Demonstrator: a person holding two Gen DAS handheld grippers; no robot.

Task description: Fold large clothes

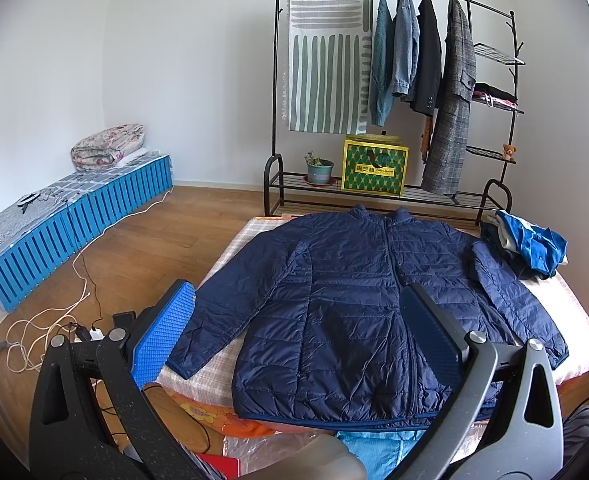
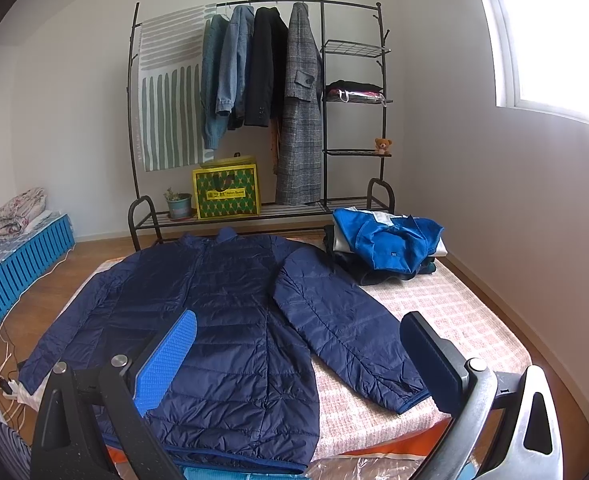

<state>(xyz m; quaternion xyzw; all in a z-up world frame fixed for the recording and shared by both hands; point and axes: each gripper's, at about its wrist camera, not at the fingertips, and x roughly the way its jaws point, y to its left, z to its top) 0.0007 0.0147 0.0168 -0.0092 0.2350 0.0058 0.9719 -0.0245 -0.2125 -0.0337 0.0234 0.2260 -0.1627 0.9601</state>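
A navy quilted puffer jacket [image 1: 334, 304] lies flat, front up and zipped, on a checked mat [image 1: 230, 248], collar away from me and both sleeves spread outward. It also shows in the right wrist view [image 2: 222, 320]. My left gripper [image 1: 298, 292] is open and empty, held above the jacket's lower hem. My right gripper [image 2: 298, 320] is open and empty, above the jacket's right side, near its right sleeve [image 2: 346, 328]. Neither gripper touches the jacket.
A pile of folded clothes topped by a bright blue garment [image 2: 390, 240] sits at the mat's far right corner. A black clothes rack [image 2: 254, 120] with hanging coats stands behind. Blue crates [image 1: 78, 224] and cables [image 1: 54, 312] lie on the wooden floor at the left.
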